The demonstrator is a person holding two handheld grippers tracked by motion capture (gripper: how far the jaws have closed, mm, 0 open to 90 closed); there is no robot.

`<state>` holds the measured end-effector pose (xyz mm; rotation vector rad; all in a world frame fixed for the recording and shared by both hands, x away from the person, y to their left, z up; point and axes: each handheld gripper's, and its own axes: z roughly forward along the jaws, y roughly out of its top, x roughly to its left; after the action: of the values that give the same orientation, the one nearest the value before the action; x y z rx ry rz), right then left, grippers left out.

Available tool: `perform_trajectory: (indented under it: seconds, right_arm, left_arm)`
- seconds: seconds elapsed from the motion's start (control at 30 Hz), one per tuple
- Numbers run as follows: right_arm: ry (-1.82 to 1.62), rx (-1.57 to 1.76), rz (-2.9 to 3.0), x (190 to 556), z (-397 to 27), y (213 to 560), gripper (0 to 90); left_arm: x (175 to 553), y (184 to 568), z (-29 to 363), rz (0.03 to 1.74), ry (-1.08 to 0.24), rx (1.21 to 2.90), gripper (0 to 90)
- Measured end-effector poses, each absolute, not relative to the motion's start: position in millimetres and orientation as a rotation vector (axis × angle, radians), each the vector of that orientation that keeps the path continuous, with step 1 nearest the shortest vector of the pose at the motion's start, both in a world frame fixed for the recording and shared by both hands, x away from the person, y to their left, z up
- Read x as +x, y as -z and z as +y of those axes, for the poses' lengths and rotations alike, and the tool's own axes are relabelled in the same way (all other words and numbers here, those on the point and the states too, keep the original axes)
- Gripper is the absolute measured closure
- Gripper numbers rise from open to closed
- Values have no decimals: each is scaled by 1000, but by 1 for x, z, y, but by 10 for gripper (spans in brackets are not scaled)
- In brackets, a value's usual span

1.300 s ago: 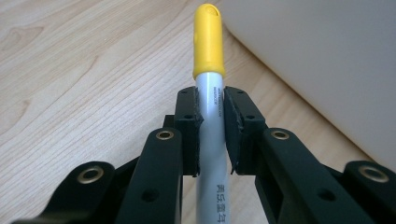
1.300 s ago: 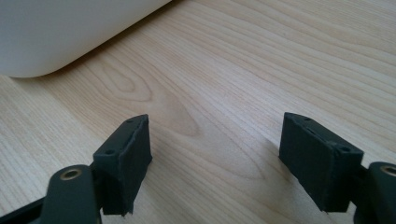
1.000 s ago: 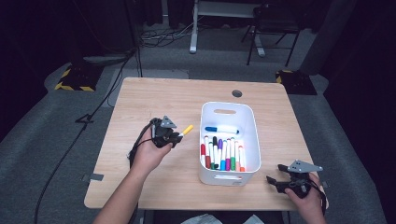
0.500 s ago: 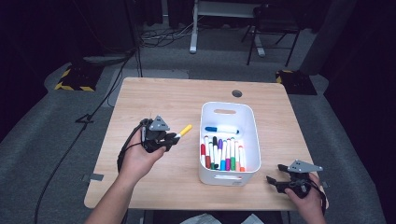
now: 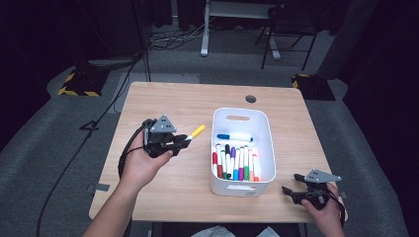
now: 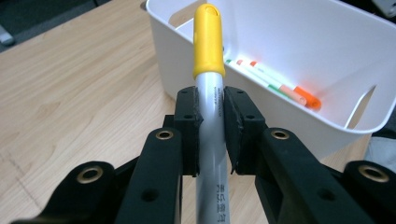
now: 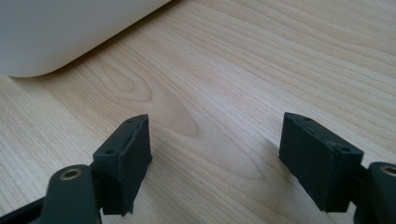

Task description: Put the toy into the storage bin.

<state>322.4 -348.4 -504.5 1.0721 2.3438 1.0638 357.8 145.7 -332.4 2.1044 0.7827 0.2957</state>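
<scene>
Jaws of the left gripper [image 5: 184,139] are pinching a marker [image 6: 208,79] around its grey barrel, the yellow cap pointing ahead toward the white bin [image 5: 269,148] just to its right. To do this step well, the grip needs keeping firm while the marker is being carried over the near wall, then lowered level among the markers [image 5: 236,163] already lying inside, so it isn't tipping out or knocking the rim. It is looking slim and smooth, with small print running along the barrel. Farther right, the right gripper [image 5: 291,189] is resting low over the wooden surface [image 5: 188,103] beside the bin's corner, its jaws spread wide on nothing.
</scene>
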Motion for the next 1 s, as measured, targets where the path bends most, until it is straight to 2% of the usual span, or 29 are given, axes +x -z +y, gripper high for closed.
perform_trajectory:
  seconds: [0.37,0.7,1.0]
  right_arm:
    - [-1062,1071,2344,322,-348,504,253]
    - [-1058,1078,2341,321,-348,504,253]
    - [-1066,1089,2334,321,-347,504,254]
  left_arm:
    - [363,313,113,665,-309,2097,765]
    - [382,315,69,615,-236,2113,765]
    - [396,318,34,556,-235,2147,765]
